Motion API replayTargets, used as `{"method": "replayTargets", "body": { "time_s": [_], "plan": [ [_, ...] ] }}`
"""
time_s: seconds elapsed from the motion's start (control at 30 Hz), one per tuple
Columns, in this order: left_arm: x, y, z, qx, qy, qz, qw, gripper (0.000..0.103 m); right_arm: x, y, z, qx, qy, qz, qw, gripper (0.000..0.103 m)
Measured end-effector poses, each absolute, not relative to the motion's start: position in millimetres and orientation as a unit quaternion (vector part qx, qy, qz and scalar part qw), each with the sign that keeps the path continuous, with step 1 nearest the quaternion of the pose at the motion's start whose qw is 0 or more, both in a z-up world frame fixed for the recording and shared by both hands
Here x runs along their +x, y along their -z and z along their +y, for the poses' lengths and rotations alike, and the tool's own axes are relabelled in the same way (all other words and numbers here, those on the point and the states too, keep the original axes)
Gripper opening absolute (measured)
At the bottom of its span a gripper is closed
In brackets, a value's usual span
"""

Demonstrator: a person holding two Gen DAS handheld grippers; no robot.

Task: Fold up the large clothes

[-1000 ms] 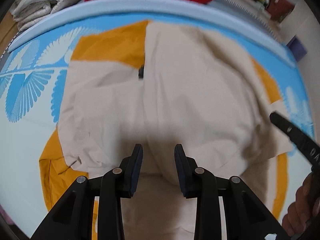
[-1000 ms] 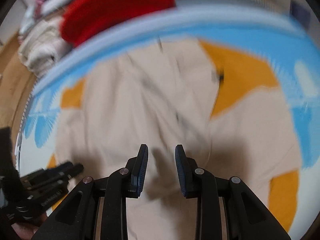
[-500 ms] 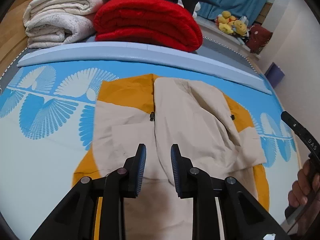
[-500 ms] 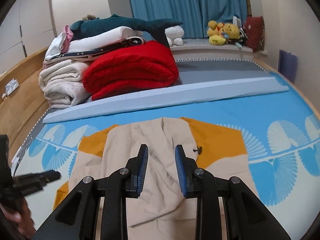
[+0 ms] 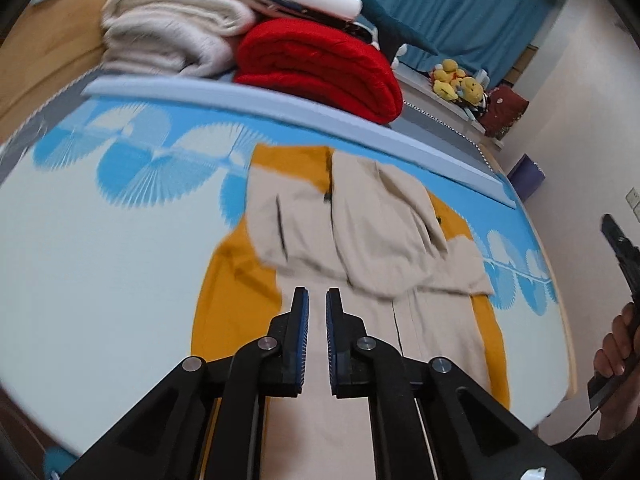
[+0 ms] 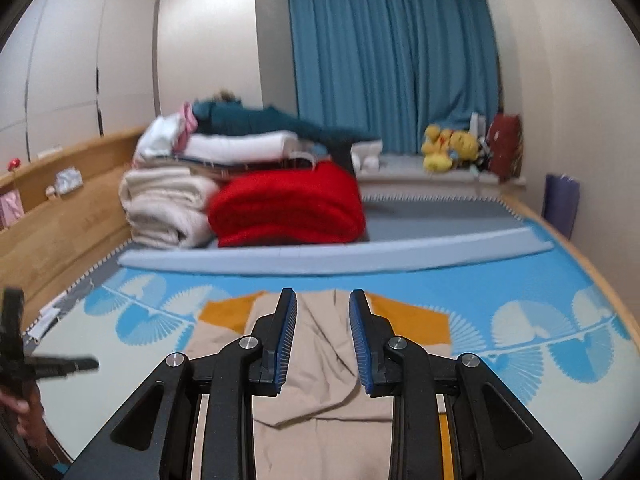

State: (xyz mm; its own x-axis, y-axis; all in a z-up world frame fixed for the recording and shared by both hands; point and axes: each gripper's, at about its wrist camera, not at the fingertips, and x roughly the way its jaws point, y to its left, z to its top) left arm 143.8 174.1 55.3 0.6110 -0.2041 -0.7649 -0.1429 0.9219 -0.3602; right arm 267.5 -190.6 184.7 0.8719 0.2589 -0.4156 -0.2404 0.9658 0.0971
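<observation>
Lying spread on the blue-and-white patterned mat point(image 5: 100, 264), the beige and orange jacket point(image 5: 360, 240) fills the middle of the left wrist view, its collar end toward 12 o'clock and its hem running down under the camera at 6 o'clock. Both sleeves look already turned in across the chest: one beige flap lies over the front toward 1 o'clock, another at 11 o'clock, with orange panels showing at 9 and 3 o'clock. So the side folds seem done, though the upper flap sits rumpled and uneven. What appears left is to bring the hem up toward the collar, once or twice, and smooth the bundle.

The left tongs point(image 5: 316, 308) hang above the jacket's lower front, jaws nearly together with a thin gap and nothing between them. The right tongs point(image 6: 323, 320) sit higher, pointing across the room, jaws spread and empty; beneath them the jacket point(image 6: 320, 400) shows at 6 o'clock. Neither tool touches cloth.

Beyond the mat at 12 o'clock lie a folded red blanket point(image 6: 288, 208) and cream bedding point(image 6: 164, 204), well apart from the jacket.
</observation>
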Motion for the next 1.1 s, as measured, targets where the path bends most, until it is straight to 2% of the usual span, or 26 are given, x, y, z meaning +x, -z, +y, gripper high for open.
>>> {"method": "replayTargets", "body": {
  "time_s": [0.2,0.4,0.53,0.63,0.73,0.77,0.87,0.97,1.0,1.07,1.1],
  "plan": [
    [55.4,-25.0,144.8,-0.173,-0.002,0.448,0.877,0.006,171.4,-178.9,-238.4,0.012,-0.099,0.238,0.966,0.028],
    [19.9,6.2,142.9,-0.186,-0.029,0.495,0.848,0.006,101.9,-116.8,-291.0,-0.016,-0.048,0.312,0.949,0.029],
    [14.8,0.0,144.3,-0.16,-0.029,0.486,0.859,0.006,89.2,-66.9,-326.5,0.013,-0.015,0.365,0.931,0.029],
    [14.9,19.2,147.2,-0.135,-0.046,0.493,0.858,0.006,88.3,-26.0,-348.3,0.039,0.024,0.412,0.91,0.029],
    [19.6,58.1,158.5,-0.153,-0.063,0.527,0.834,0.006,105.4,0.5,-365.8,0.088,0.039,0.457,0.884,0.029],
    [23.7,70.4,164.5,-0.171,-0.077,0.549,0.815,0.005,106.8,6.3,-367.9,0.088,0.044,0.461,0.882,0.029],
    [30.5,78.7,171.5,-0.208,-0.074,0.551,0.805,0.005,114.3,29.9,-369.2,0.056,0.061,0.493,0.866,0.029],
    [37.5,86.6,171.6,-0.178,-0.094,0.561,0.803,0.011,125.3,53.5,-372.7,0.053,0.068,0.542,0.836,0.033],
    [38.9,90.3,173.8,-0.18,-0.098,0.565,0.799,0.014,127.3,62.6,-373.9,0.052,0.07,0.561,0.823,0.037],
    [41.1,96.5,180.3,-0.187,-0.112,0.573,0.79,0.026,131.7,80.8,-378.2,0.059,0.075,0.596,0.798,0.044],
    [42.1,100.6,185.2,-0.19,-0.125,0.576,0.785,0.028,132.2,88.8,-381.9,0.062,0.081,0.609,0.787,0.046]
  ]
}}
